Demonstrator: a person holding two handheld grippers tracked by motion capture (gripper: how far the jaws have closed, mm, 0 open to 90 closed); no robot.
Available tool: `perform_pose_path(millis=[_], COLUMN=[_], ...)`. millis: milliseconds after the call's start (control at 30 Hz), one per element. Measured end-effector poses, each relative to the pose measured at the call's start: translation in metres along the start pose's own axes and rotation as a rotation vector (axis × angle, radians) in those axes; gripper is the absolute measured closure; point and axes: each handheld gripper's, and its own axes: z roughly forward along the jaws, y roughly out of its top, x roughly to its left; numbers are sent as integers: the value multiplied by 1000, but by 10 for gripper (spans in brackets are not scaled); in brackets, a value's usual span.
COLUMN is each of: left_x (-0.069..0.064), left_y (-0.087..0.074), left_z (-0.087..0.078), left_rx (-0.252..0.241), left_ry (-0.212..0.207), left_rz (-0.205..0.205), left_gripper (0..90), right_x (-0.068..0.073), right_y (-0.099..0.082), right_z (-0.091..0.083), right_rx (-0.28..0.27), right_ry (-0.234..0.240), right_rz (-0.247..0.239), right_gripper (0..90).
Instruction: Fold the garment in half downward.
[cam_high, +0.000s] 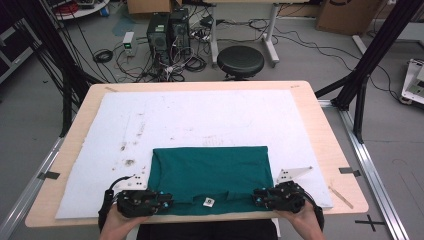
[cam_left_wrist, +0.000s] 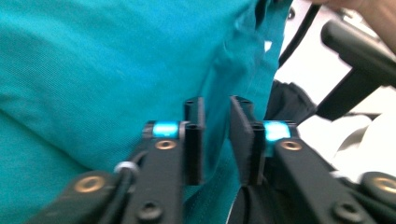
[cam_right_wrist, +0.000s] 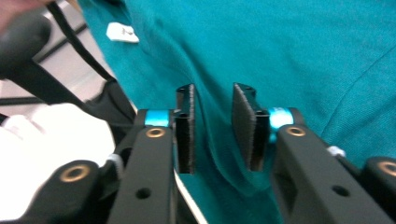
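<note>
One white tag (cam_right_wrist: 122, 32) on the teal shirt (cam_right_wrist: 289, 51) shows clearly in the right gripper view.

White mat (cam_high: 200, 115) on wooden table (cam_high: 330, 140) — black stool (cam_high: 240, 61), computer towers (cam_high: 168, 30) behind

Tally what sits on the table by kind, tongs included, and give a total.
Teal garment: 1
White foam mat: 1
Tongs: 2, the left tongs and the right tongs, each at a near corner of the garment, jaws apart
Total: 4
</note>
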Motion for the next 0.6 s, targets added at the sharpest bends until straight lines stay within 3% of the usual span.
perform_pose_path(millis=[133,267,533,600], left_x=[2,8,2,1], left_y=[7,8,-5,-9], left_z=[-9,-4,14,12], left_rx=[-56,-61,78,72], left_ry=[51,100,117,100], left_rz=[6,11,63,64], left_gripper=[695,677,646,620], right_x=[0,-3,0,1], right_y=[4,9,7,4], right_z=[-10,-6,10,11], right_rx=[-78,-90,1,-1], right_ry=[11,-40,-100,-100], right_rz=[14,17,-35,-45], right_gripper=[623,569,556,556])
